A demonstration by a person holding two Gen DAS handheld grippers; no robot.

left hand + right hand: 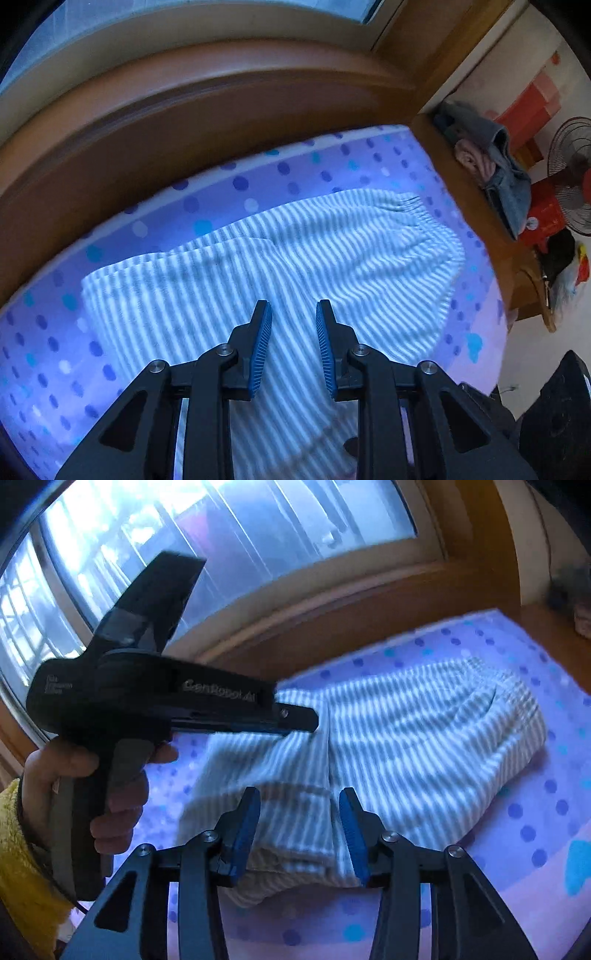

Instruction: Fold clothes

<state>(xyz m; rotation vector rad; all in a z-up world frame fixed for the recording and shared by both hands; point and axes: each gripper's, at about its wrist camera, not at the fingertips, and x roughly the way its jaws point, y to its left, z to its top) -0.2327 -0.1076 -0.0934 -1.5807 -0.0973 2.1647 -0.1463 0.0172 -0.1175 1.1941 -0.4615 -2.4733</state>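
A bed covered with a lilac sheet printed with blue and purple dots (303, 166) fills most of both views, with a brown wooden frame (207, 122) curving behind it under a window (236, 528). A grey-and-white striped fabric garment with a gathered elastic waistband (280, 254) lies spread on the sheet, its lower part folded over on itself in the right wrist view (369, 746). On the wooden ledge beside the bed sits a loose heap of blue-grey and pink clothes (491, 166). The left claw (294, 325) hangs released over the striped cloth, blue pads apart, grasping nothing. The right claw (299, 812) is likewise released just above the folded edge. A hand in a yellow fleecy sleeve (85, 775) grips the left tool's handle.
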